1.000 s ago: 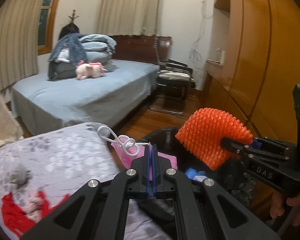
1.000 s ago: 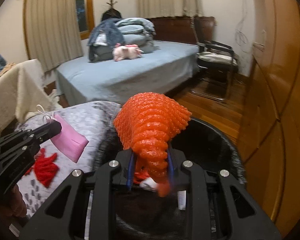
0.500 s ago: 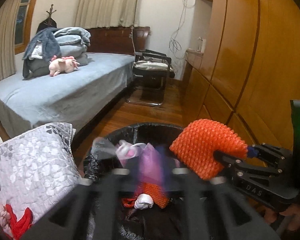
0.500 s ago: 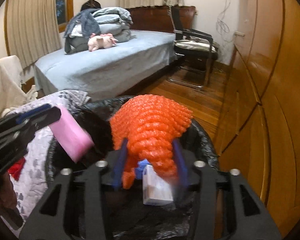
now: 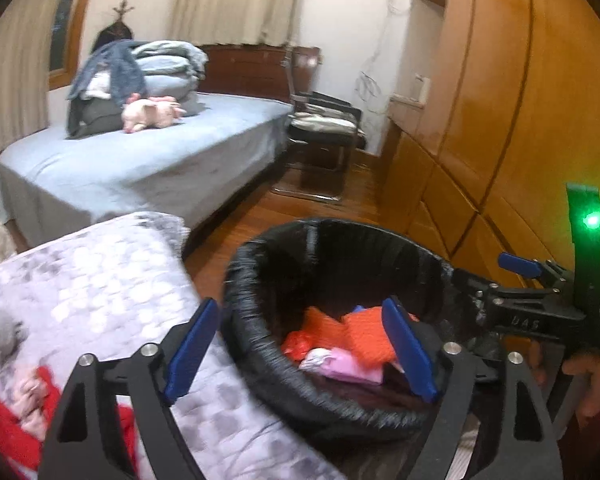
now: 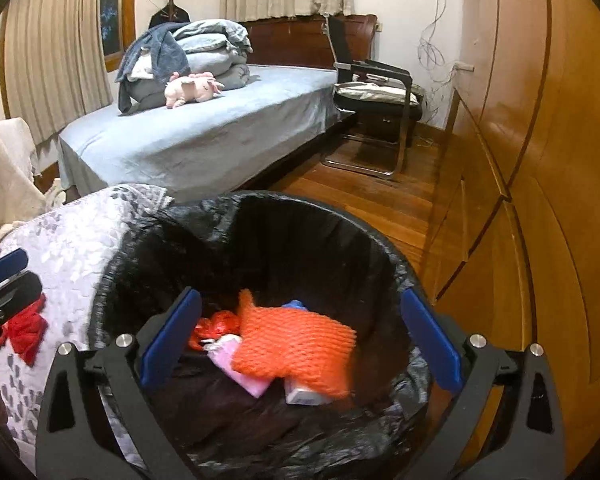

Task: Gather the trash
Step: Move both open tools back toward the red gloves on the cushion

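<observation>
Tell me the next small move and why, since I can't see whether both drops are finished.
Probably lift both grippers clear of the bin. The orange foam net and pink mask lie inside it, and the jaws of the left gripper and right gripper, just opened, hold nothing.

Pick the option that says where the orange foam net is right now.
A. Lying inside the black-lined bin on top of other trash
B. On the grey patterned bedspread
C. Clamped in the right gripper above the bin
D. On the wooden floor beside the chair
A: the orange foam net lies loose inside the black-lined bin, over a pink item, while the right gripper, whose jaws have just been opening, stands wide with nothing between the pads.
</observation>
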Motion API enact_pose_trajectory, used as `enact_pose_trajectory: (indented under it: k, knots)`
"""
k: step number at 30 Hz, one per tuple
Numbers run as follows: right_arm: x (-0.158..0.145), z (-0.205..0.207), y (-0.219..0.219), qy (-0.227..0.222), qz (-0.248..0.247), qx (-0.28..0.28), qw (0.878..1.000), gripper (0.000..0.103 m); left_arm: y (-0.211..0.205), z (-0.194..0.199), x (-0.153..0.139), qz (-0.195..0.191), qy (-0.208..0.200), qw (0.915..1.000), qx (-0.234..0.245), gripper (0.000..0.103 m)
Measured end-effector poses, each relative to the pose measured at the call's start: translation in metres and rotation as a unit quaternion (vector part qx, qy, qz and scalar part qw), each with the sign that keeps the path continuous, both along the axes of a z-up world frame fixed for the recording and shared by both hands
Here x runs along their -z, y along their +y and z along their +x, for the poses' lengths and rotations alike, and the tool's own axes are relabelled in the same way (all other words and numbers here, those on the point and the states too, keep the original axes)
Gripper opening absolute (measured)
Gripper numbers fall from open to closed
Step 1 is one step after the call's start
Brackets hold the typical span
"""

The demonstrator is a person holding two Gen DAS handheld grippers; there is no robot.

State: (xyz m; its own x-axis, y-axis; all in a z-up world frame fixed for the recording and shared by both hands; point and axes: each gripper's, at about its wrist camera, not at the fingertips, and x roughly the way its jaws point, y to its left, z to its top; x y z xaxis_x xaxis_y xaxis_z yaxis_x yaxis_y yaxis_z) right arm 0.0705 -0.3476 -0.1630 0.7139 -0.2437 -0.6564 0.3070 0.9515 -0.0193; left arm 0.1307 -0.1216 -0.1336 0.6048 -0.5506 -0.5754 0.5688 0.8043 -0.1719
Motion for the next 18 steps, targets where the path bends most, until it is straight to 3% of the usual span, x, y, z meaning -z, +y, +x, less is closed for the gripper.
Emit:
enact_pose_trajectory:
  k: [9, 18]
  knots:
    - [-0.033, 0.014, 0.076, -0.041, 0.0, -0.083, 0.996, 0.098, 0.09, -0.021, -0.02, 0.005, -0.034, 0.9938, -0.105, 0.093]
    - [-0.034, 0.043, 0.165, -0.048, 0.014, -0.173, 0.984, 0.098, 0.179, -0.033, -0.02, 0.033, -0.048, 0.9747, -0.216, 0.094]
